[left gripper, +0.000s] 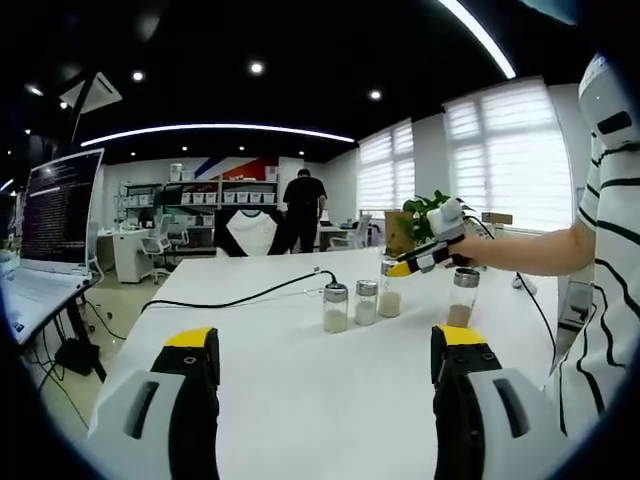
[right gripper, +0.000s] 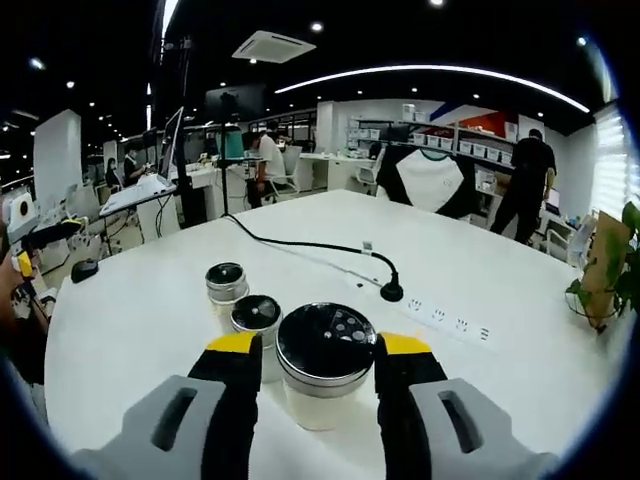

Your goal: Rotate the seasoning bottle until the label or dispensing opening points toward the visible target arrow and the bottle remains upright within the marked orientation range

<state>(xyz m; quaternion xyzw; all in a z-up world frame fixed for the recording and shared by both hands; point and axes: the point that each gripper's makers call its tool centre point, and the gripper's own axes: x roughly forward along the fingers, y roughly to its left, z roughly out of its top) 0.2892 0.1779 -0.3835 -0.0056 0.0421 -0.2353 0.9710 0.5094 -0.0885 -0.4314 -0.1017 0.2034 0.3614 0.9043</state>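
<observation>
Seasoning bottle [right gripper: 325, 362] upright on white table [right gripper: 500, 270], between jaws of right gripper [right gripper: 320, 352], pads beside, contact unclear.
Two smaller shaker jars [right gripper: 243, 297] just behind; black cable [right gripper: 310, 247] beyond; left gripper [left gripper: 328, 352] wide, holding nothing.

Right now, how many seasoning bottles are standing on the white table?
4: three in a row, left bottle, middle bottle, the third between the right gripper's jaws, and one apart on the right.

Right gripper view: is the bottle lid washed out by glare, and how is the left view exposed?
Right gripper view: the dark perforated metal lid of the glass seasoning bottle carries soft ceiling-light reflections, holes legible, between the right gripper jaws; fisheye bends the white table. Left gripper view: bright blinded windows nearly blown out, table evenly lit.
</observation>
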